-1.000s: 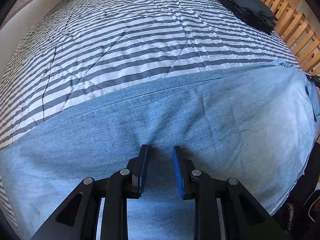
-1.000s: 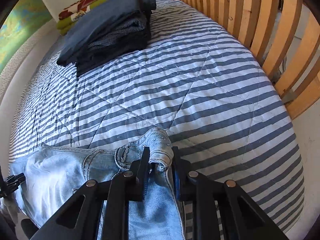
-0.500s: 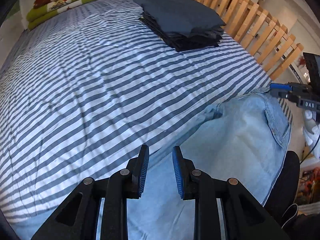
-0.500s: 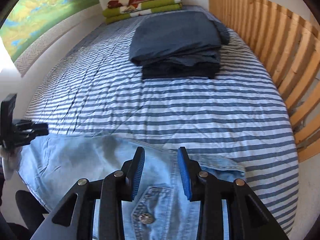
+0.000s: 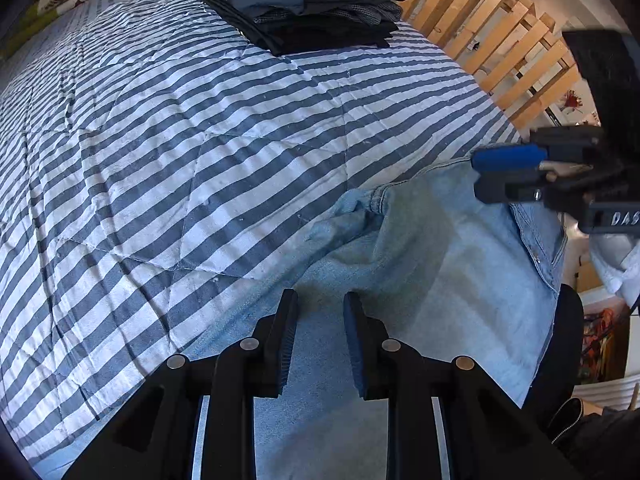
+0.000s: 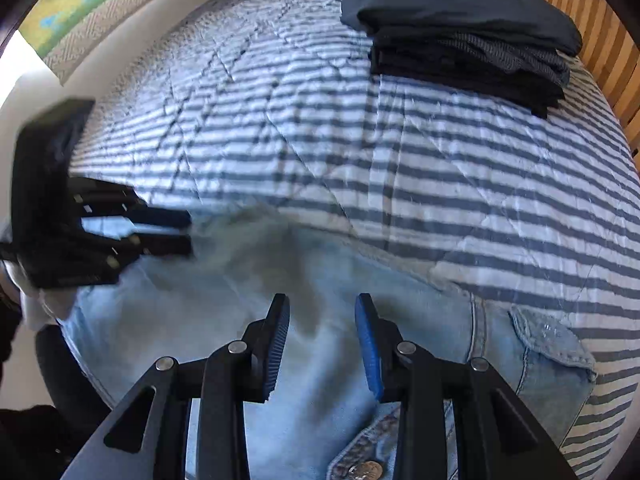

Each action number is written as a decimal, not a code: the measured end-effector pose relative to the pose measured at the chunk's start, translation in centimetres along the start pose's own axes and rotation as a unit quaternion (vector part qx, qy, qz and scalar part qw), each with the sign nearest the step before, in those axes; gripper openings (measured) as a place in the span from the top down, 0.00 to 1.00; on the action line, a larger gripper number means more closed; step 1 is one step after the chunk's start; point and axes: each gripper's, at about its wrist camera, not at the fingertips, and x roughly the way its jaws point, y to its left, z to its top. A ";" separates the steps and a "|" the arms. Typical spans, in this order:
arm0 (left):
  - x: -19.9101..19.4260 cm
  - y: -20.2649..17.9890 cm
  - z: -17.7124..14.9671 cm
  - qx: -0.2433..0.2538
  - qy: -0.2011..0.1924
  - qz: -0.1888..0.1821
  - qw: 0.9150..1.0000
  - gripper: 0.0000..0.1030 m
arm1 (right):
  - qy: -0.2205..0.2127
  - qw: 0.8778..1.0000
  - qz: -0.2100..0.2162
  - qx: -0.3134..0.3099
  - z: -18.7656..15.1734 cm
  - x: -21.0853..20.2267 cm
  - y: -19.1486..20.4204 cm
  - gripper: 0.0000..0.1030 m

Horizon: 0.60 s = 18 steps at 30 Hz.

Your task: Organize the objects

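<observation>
You have one pair of jeans spread flat at the bed's near edge, and one stack of dark folded clothes at twelve o'clock. Your left hand-held gripper and right hand-held gripper both hover over the denim, jaws apart, gripping nothing.

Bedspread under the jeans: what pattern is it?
The bedspread has grey-blue and white stripes, clearest in the left wrist view.

Both wrist cameras look down, sharing jeans.
</observation>
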 end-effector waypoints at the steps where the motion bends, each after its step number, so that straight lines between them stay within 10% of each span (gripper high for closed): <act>1: 0.3 -0.2 0.1 0.003 -0.002 0.003 1.000 0.77 | -0.008 1.000 0.006 -0.004 1.0 -0.7 0.5 0.70; 14: -3.6 -0.2 -2.4 0.012 -0.043 0.025 0.999 0.77 | 0.110 0.992 -0.032 -0.053 7.1 7.3 5.4 0.70; 18: -5.6 1.9 -4.8 -0.007 -0.049 0.052 0.997 0.76 | 0.117 0.989 -0.063 -0.057 6.5 7.8 5.5 0.91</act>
